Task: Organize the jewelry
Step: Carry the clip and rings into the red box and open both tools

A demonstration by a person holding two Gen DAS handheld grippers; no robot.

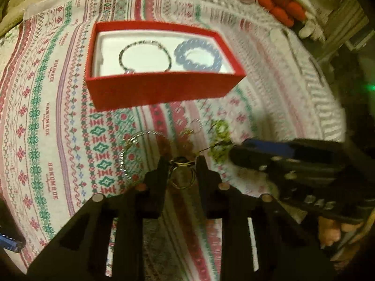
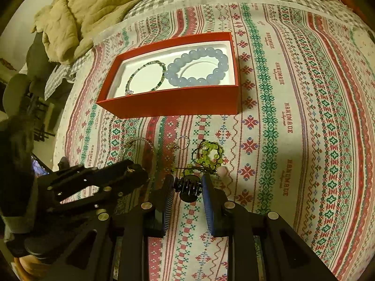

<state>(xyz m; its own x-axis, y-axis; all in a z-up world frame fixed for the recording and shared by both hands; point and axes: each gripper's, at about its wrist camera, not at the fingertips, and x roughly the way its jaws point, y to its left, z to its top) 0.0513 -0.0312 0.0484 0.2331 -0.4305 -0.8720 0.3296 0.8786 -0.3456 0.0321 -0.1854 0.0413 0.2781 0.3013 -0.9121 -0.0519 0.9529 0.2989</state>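
Nearest the left wrist camera, the left gripper pinches a thin gold wire piece between its fingertips, gold rings dangling from it below. Nearest the right wrist camera, the right gripper is clenched on a dark ribbed piece. Both work on the near side of the red box. Between grippers and box, on the patterned cloth, lie a tangled yellow-green bead strand, a small ring and a thin silver bangle. Inside the box, on its white lining, a slim green bracelet lies left, touching a pale blue bead bracelet on its right. Beyond the box's far left corner sits a rumpled tan blanket.
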